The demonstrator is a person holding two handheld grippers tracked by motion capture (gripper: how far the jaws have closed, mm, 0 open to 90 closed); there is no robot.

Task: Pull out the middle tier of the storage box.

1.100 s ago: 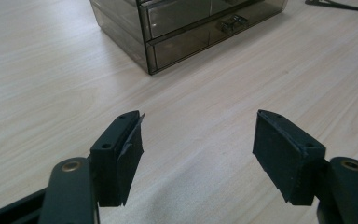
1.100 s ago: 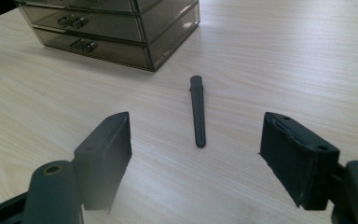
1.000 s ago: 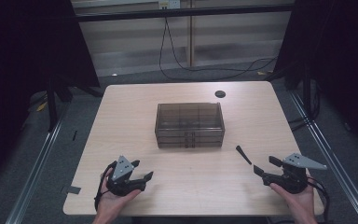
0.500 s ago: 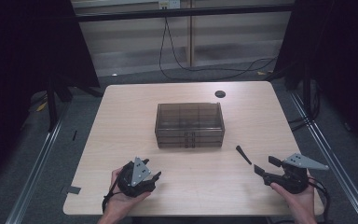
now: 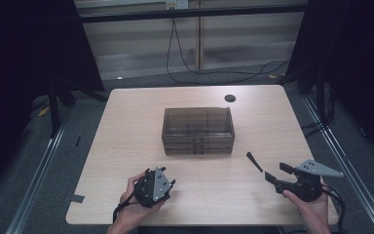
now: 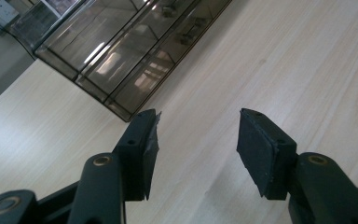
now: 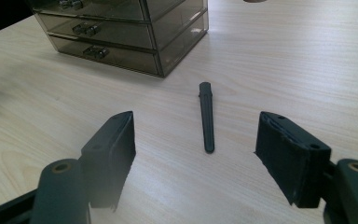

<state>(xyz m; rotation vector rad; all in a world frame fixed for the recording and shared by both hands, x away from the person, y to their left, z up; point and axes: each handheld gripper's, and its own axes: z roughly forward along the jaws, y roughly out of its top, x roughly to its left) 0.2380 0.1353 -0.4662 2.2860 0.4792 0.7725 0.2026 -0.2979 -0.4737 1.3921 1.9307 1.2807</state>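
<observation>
A smoky see-through drawer box (image 5: 198,130) stands in the middle of the pale wooden table (image 5: 126,141); the left gripper view shows it at upper left (image 6: 121,56). A short black stick (image 5: 253,162) lies flat to the right of the box. My left gripper (image 5: 165,184) is held near the front edge, rolled on its side. Its jaws (image 6: 198,119) are open, have just been closing, and have only bare table between them. My right gripper (image 5: 277,172) rests at front right. It stands open (image 7: 195,122), slightly narrower than before, with the stick (image 7: 206,116) lying just ahead between its jaws, untouched.
A small black disc (image 5: 230,98) sits near the table's far edge. Black cables (image 5: 209,73) run over the floor behind the table. A dark frame leg (image 5: 53,102) stands at the left, and metal rails (image 5: 341,161) flank both sides.
My left gripper has moved to the right along the front edge and rolled over in the hand. The right gripper, the stick and the box have not moved.
</observation>
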